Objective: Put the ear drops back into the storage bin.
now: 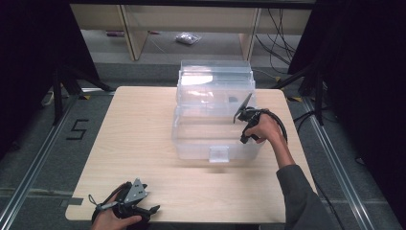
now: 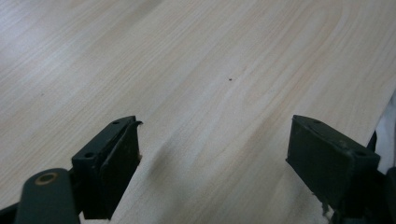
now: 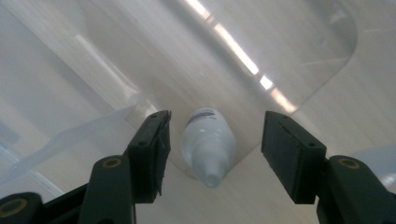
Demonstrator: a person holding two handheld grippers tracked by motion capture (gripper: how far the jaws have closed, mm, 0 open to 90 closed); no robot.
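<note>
A small white dropper bottle (image 3: pixel 208 144) lies inside the clear plastic box (image 1: pixel 191 143) mid-table, between the right gripper (image 3: pixel 212 140)'s parted fingers, untouched. Likely light, smooth, slippery: grip its round body. Left gripper (image 2: pixel 212 158) fingers wide, empty.

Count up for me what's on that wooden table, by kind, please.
Clear plastic box: 1
Small white bottle, lying inside the box: 1
Hand-held grippers: 2, left and right
Total: 4
</note>
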